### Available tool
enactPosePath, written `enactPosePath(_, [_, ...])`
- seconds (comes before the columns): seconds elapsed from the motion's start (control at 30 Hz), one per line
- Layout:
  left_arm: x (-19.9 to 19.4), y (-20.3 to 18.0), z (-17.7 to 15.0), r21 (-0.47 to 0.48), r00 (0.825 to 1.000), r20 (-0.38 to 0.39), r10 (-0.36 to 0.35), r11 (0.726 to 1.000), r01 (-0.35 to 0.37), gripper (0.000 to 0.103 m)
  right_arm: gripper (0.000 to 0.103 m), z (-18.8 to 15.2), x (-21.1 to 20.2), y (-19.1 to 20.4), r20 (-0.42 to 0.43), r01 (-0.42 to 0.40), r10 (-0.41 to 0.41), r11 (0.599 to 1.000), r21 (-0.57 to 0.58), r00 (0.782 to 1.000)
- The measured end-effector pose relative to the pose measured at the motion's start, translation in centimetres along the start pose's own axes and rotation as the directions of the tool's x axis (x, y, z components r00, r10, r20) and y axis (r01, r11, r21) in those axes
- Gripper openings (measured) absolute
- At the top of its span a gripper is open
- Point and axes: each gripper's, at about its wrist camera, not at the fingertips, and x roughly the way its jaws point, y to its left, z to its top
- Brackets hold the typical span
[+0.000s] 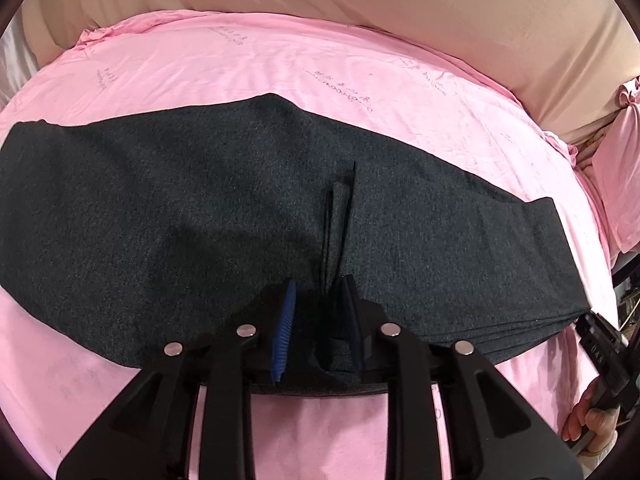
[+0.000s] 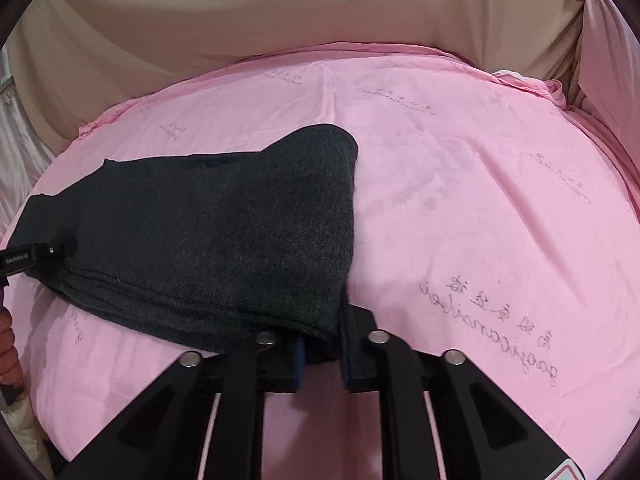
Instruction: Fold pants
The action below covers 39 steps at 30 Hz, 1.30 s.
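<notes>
Two claws are clamped on dark grey pants (image 1: pixel 224 200) laid lengthwise on a pink sheet (image 1: pixel 280 72) over the bed. Near edge of the fabric is pinched by the left claw (image 1: pixel 318 312), a raised crease seen running up from its fingers. Folded stacked end is gripped by the right claw (image 2: pixel 320 354); beige cloth (image 2: pixel 240 12) is seen behind.

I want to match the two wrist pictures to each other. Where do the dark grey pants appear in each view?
Left wrist view: the pants stretch across the middle, from the left edge to the lower right, with the left tongs closed on a pinch of cloth.
Right wrist view: the pants fill the left half; the right tongs grip their near corner.
Shared landmark: the pink sheet with printed writing.
</notes>
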Motion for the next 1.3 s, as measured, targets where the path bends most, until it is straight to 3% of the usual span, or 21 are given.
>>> enactPosePath(0.13, [0.0, -1.2, 0.0, 0.02, 1.0, -0.01, -0.004, 1.0, 0.004, 0.024, 0.003, 0.7, -3.3, -2.9, 0.082, -0.055, 0.049, 0.996, 0.075, 0.995])
enactPosePath(0.23, [0.5, -3.0, -0.3, 0.044, 0.999, -0.018, -0.036, 0.998, 0.037, 0.036, 0.003, 0.4, -5.1, -4.9, 0.103, -0.02, 0.011, 0.996, 0.088, 0.995])
enactPosePath(0.4, [0.9, -7.3, -1.6, 0.121, 0.991, -0.042, -0.129, 0.984, 0.133, 0.039, 0.004, -2.3, -6.4, -10.5, 0.078, 0.015, -0.031, 0.98, 0.197, 0.996])
enactPosePath(0.53, [0.7, -9.0, -2.2, 0.136, 0.987, -0.033, -0.16, 0.977, 0.163, 0.04, 0.011, -4.2, -4.4, -11.2, 0.016, 0.036, -0.04, 0.979, 0.202, 0.999])
enactPosePath(0.6, [-0.2, -8.1, -1.9, 0.102, 0.979, -0.028, -0.2, 0.974, 0.202, 0.04, 0.023, -4.4, -5.4, -10.0, 0.028, 0.098, -0.103, 0.986, 0.137, 0.994])
enactPosePath(0.7, [-3.4, -4.6, -1.3, 0.061, 0.985, 0.05, -0.167, 0.985, 0.164, 0.046, 0.043, -4.8, -9.3, -8.5, 0.089, 0.176, -0.181, 0.982, 0.06, 0.979])
enactPosePath(0.77, [-6.1, -0.8, -0.9, 0.019, 0.987, 0.119, -0.106, 0.994, 0.105, 0.065, 0.047, -4.7, -11.9, -7.3, 0.142, 0.143, -0.145, 0.989, 0.031, 0.979])
enactPosePath(0.87, [-8.4, 4.0, -0.6, -0.045, 0.986, 0.168, 0.017, 0.999, -0.01, 0.067, 0.058, -3.1, -13.0, -2.2, 0.18, 0.058, -0.043, 0.995, -0.077, 0.983])
enactPosePath(0.93, [-9.0, 6.7, -0.7, -0.102, 0.984, 0.17, 0.051, 0.994, -0.034, 0.068, 0.062, -2.2, -11.5, 2.0, 0.163, -0.024, 0.052, 0.986, -0.167, 0.985])
enactPosePath(1.0, [-9.0, 8.8, -1.0, -0.156, 0.986, 0.158, 0.059, 0.987, -0.034, 0.073, 0.063, -1.5, -8.3, 6.9, 0.095, -0.104, 0.13, 0.965, -0.241, 0.987])
enactPosePath(1.07, [-8.9, 10.8, -1.7, -0.21, 0.989, 0.137, 0.048, 0.978, -0.018, 0.073, 0.062, -1.1, -5.5, 10.2, 0.041, -0.143, 0.16, 0.951, -0.276, 0.986])
enactPosePath(1.2, [-8.8, 13.6, -2.7, -0.245, 0.992, 0.115, 0.049, 0.969, -0.019, 0.074, 0.062, -0.4, -0.4, 15.0, -0.063, -0.15, 0.136, 0.932, -0.33, 0.989])
enactPosePath(1.3, [-8.9, 14.8, -3.3, -0.245, 0.993, 0.114, 0.042, 0.969, -0.013, 0.086, 0.061, -1.5, 1.7, 16.5, -0.088, -0.078, 0.049, 0.928, -0.364, 0.995])
